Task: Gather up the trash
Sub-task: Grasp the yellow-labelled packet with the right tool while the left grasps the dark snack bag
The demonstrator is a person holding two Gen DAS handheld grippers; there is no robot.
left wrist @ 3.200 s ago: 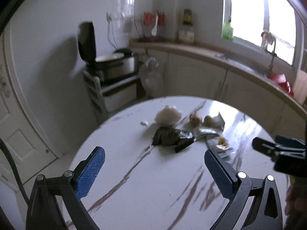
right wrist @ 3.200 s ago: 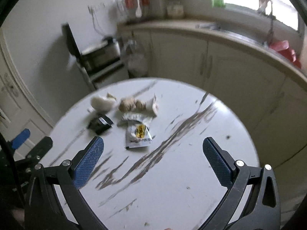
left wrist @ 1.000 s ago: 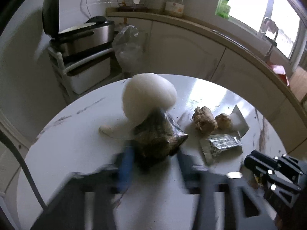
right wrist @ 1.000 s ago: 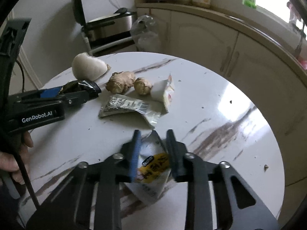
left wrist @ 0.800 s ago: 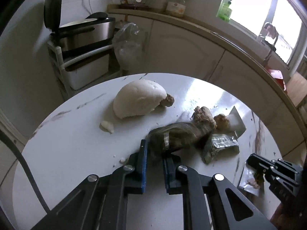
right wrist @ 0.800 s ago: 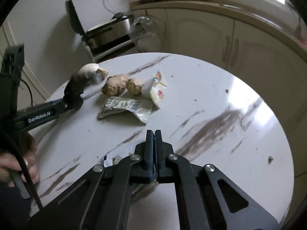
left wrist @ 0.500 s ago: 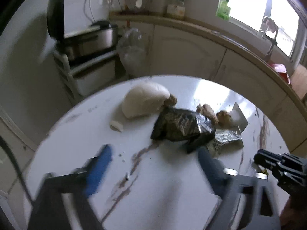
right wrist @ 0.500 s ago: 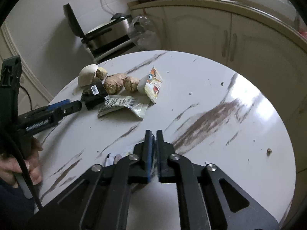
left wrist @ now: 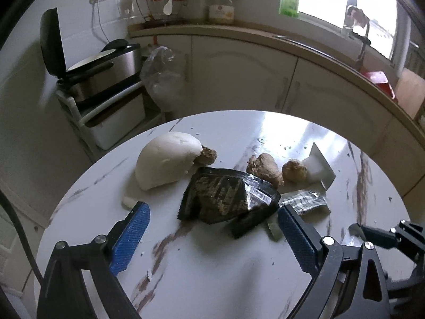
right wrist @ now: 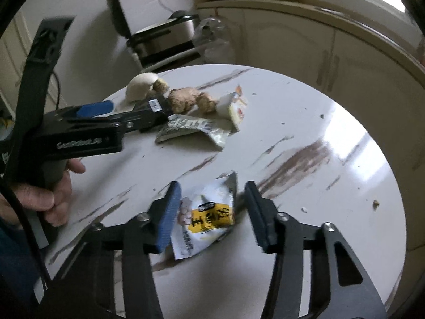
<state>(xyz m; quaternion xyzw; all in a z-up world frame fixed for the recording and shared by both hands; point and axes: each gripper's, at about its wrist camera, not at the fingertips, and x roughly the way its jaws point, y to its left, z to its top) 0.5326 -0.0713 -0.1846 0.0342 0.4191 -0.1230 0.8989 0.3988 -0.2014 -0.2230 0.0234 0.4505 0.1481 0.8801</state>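
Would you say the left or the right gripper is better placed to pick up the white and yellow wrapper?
Right. The white and yellow wrapper lies between the opening jaws of the right gripper; the left gripper stands open at the black wrapper.

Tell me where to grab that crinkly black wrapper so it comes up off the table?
Probably by the raised, crumpled hump in the middle of the black wrapper. It lies loose on the round table, peaked rather than flat, so there is something to pinch. Come down from above on the near side; the steamed bun and ginger pieces crowd its far edge.
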